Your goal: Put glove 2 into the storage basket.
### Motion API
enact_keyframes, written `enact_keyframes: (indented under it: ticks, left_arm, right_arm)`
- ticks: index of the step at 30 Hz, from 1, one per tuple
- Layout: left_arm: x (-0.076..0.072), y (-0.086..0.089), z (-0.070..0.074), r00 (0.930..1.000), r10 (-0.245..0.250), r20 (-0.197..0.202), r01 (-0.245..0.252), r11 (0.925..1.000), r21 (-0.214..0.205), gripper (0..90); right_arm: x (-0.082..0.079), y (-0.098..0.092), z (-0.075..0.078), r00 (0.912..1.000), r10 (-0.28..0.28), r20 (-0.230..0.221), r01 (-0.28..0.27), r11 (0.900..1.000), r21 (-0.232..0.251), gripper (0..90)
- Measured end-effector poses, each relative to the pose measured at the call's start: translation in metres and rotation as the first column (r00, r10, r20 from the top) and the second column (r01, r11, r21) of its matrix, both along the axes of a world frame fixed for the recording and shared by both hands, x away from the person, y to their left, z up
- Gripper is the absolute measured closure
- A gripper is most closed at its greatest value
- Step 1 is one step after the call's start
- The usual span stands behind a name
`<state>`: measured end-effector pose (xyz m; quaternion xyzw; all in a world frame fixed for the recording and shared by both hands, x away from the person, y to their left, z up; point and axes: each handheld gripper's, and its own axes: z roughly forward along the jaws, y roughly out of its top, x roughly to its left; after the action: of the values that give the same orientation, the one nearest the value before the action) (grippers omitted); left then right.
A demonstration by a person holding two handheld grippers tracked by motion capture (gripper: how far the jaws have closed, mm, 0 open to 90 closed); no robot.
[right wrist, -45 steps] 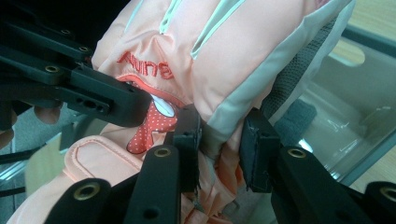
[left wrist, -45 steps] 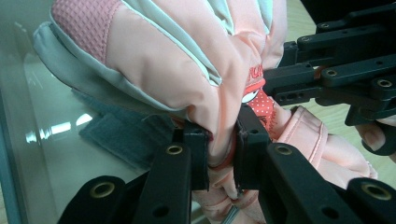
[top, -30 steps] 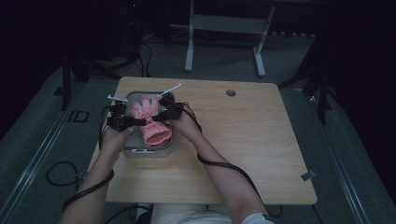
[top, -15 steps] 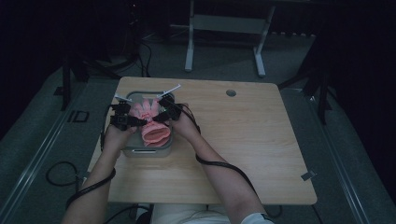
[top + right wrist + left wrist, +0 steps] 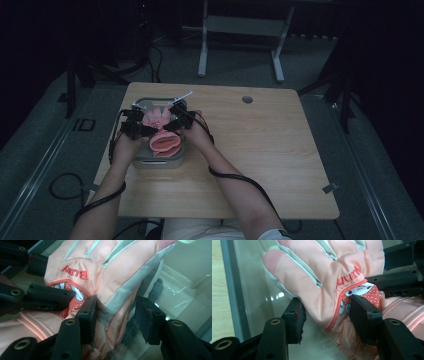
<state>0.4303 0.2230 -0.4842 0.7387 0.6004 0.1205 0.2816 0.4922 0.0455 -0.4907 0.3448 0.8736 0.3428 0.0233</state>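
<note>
From the high view, a pink glove [image 5: 161, 131] lies in a clear tray [image 5: 158, 161] near the left edge of the wooden tabletop [image 5: 260, 150], its cuff opening turned toward the person and its fingers pointing away. The left tool [image 5: 141, 129] sits at the glove's left side and the right tool [image 5: 172, 125] at its right, each held in a hand whose forearm comes up from the bottom edge, with a black cable trailing along each arm. In the left gripper view, the left tool [image 5: 325, 315] has its jaws parted around the glove's edge near the wrist; they have just been opening, and the glove [image 5: 329, 277] lies between them, one pad close against the fabric by the cartoon patch, the other standing off from it with the tray floor [image 5: 254, 290] showing in the gap. The other tool's black jaws cross the upper right. In the right gripper view, the right tool [image 5: 115, 317] also has its jaws apart, just having been opening, with the glove's grey-trimmed side [image 5: 117, 305] between them; the left pad lies against the fabric while the right pad stands clear.
</note>
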Motion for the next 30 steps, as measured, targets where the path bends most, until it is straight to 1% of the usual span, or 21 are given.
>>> enact_keyframes:
  ticks: [1, 2, 3, 6, 7, 8, 9, 10, 11, 12, 14, 16, 18, 22, 26, 30]
  left_arm:
    - [0.000, 0.000, 0.000, 1.0000, 0.000, 0.000, 0.000, 1.0000, 0.000, 46.3]
    - [0.000, 0.000, 0.001, 0.9999, 0.001, 0.014, -0.001, 1.0000, -0.002, 46.3]
    - [0.000, 0.000, 0.001, 0.9999, 0.001, 0.014, -0.001, 1.0000, -0.002, 46.2]
    - [-0.002, 0.003, 0.003, 0.9991, 0.012, 0.042, -0.010, 0.9989, -0.047, 46.1]
    - [-0.002, 0.003, 0.003, 0.9991, 0.012, 0.042, -0.010, 0.9989, -0.047, 45.9]
    - [-0.003, 0.005, 0.004, 0.9985, 0.017, 0.051, -0.014, 0.9978, -0.064, 45.9]
    - [-0.004, 0.006, 0.006, 0.9980, 0.021, 0.060, -0.017, 0.9967, -0.079, 45.3]
    - [-0.004, 0.007, 0.008, 0.9968, 0.020, 0.078, -0.013, 0.9956, -0.093, 44.5]
    - [-0.004, 0.007, 0.008, 0.9968, 0.020, 0.078, -0.013, 0.9956, -0.093, 44.1]
    - [-0.005, 0.008, 0.009, 0.9950, 0.010, 0.099, 0.000, 0.9947, -0.102, 43.7]
    - [-0.007, 0.011, 0.010, 0.9939, 0.013, 0.110, 0.000, 0.9928, -0.120, 43.3]
    - [-0.008, 0.012, 0.011, 0.9931, 0.013, 0.116, 0.002, 0.9918, -0.128, 43.0]
    - [-0.009, 0.013, 0.011, 0.9927, 0.014, 0.120, 0.002, 0.9916, -0.130, 43.0]
    - [-0.015, 0.016, 0.016, 0.9901, 0.014, 0.140, 0.005, 0.9914, -0.130, 42.1]
    - [-0.018, 0.017, 0.019, 0.9897, 0.008, 0.143, 0.011, 0.9917, -0.128, 41.0]
    - [-0.021, 0.017, 0.022, 0.9887, 0.004, 0.150, 0.015, 0.9918, -0.127, 40.6]
  right_arm:
    - [0.000, 0.000, 0.000, 1.0000, 0.000, 0.000, 0.000, 1.0000, 0.000, 52.4]
    - [0.000, -0.001, 0.001, 1.0000, -0.004, -0.001, 0.004, 1.0000, 0.000, 52.8]
    - [0.000, -0.001, 0.001, 1.0000, -0.005, -0.002, 0.005, 1.0000, 0.007, 53.7]
    - [0.000, -0.004, 0.004, 0.9999, -0.004, -0.010, 0.004, 0.9994, 0.034, 55.8]
    - [0.000, -0.005, 0.006, 0.9999, -0.003, -0.013, 0.004, 0.9989, 0.047, 56.1]
    - [0.000, -0.005, 0.006, 0.9999, -0.003, -0.013, 0.004, 0.9989, 0.047, 56.1]
    - [0.000, -0.006, 0.008, 1.0000, 0.000, -0.004, 0.000, 0.9985, 0.055, 56.3]
    - [0.000, -0.009, 0.012, 1.0000, -0.001, -0.005, 0.002, 0.9975, 0.070, 56.4]
    - [0.000, -0.009, 0.012, 1.0000, -0.001, -0.005, 0.002, 0.9975, 0.070, 56.4]
    - [-0.001, -0.010, 0.017, 1.0000, 0.001, 0.005, -0.001, 0.9972, 0.075, 56.0]
    - [-0.002, -0.012, 0.021, 1.0000, 0.005, 0.006, -0.005, 0.9958, 0.091, 55.7]
    - [-0.003, -0.013, 0.025, 0.9999, 0.007, 0.010, -0.008, 0.9946, 0.103, 55.6]
    - [-0.004, -0.014, 0.027, 0.9999, 0.011, 0.010, -0.012, 0.9938, 0.111, 55.4]
    - [-0.007, -0.015, 0.034, 0.9996, 0.022, 0.014, -0.024, 0.9913, 0.130, 53.7]
    - [-0.010, -0.017, 0.040, 0.9994, 0.028, 0.022, -0.031, 0.9880, 0.151, 52.5]
    - [-0.012, -0.017, 0.045, 0.9988, 0.037, 0.031, -0.042, 0.9863, 0.159, 51.9]
